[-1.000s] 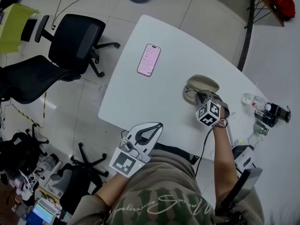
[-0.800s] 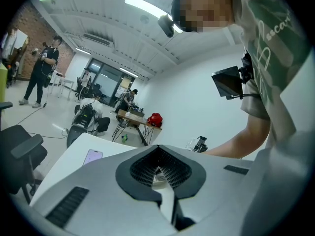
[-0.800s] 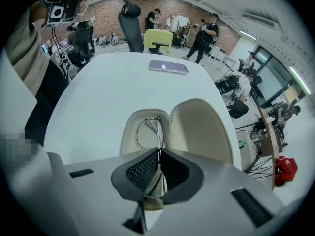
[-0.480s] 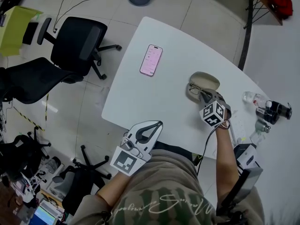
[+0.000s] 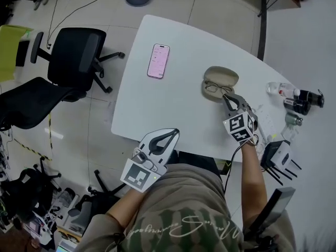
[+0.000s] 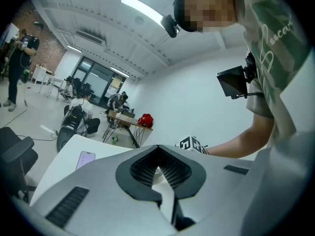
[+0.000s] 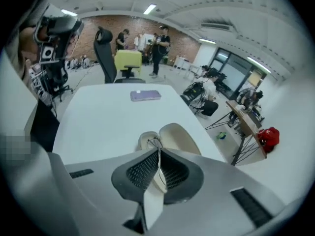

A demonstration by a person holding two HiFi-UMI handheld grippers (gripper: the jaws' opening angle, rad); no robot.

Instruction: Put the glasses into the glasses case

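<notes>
My right claw [image 5: 227,98] clamps the thin wire-framed glasses [image 5: 212,87], which lie in the open beige case [image 5: 224,73], centre-right. My left claw [image 5: 172,133] is closed and empty.

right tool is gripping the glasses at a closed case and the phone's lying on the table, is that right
Not quite: the case is open, its lid folded back, as the right gripper view shows. The rest holds: the right tool grips the glasses at the case, and the phone lies on the table.
</notes>
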